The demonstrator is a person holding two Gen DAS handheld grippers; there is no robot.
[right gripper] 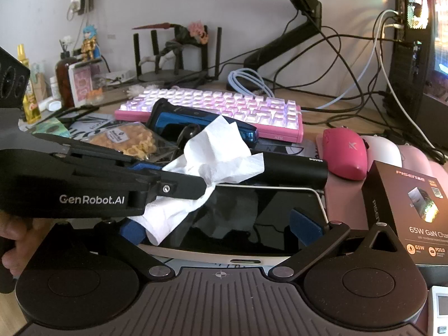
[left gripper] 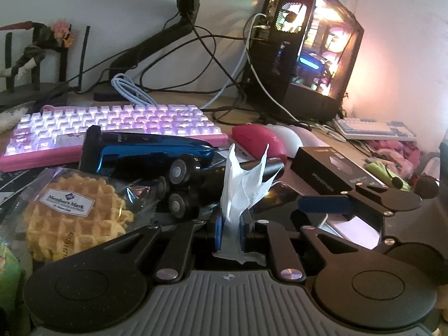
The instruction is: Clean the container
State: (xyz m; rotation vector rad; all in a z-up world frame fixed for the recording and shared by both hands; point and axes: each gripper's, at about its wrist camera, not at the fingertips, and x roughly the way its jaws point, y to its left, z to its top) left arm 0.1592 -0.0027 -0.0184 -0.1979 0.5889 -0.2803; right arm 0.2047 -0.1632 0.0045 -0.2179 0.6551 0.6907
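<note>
- The flat slab with a glossy black screen and white rim (right gripper: 252, 204) lies nearest the right camera. Its short edge, the one with a port slot, sits just above the gripper body.
- The right hand-held gripper (right gripper: 218, 224) has its two blue-padded fingers spread wide, one at each long side of the slab. I cannot tell whether the pads press on the rim or only flank it.
- The left hand-held gripper (left gripper: 231, 218) is clamped together on a crumpled white paper tissue (left gripper: 240, 184), which stands up in a peak between the pads and spills out behind them.
- No obvious container shows on the cluttered wooden worktop (right gripper: 330, 114). By my reading, the slab between the right fingers is the thing being cleaned.
- The relation that matters: the slab's long axis runs away from the right camera toward the pink backlit keyboard (right gripper: 212, 106). The left hand-held gripper comes in from the left across that axis, with its tip over the far left part of the screen.
- The tissue's lower fold drapes onto the screen's left side. The right half looks uncovered, so a wipe would probably travel rightward across the short width.
- The left hand is the nearer one for wiping, and the right seems placed to steady the slab.
- A black cylindrical shaver (right gripper: 294, 165) lies just beyond the slab's far edge, close enough to be caught by a long stroke.
</note>
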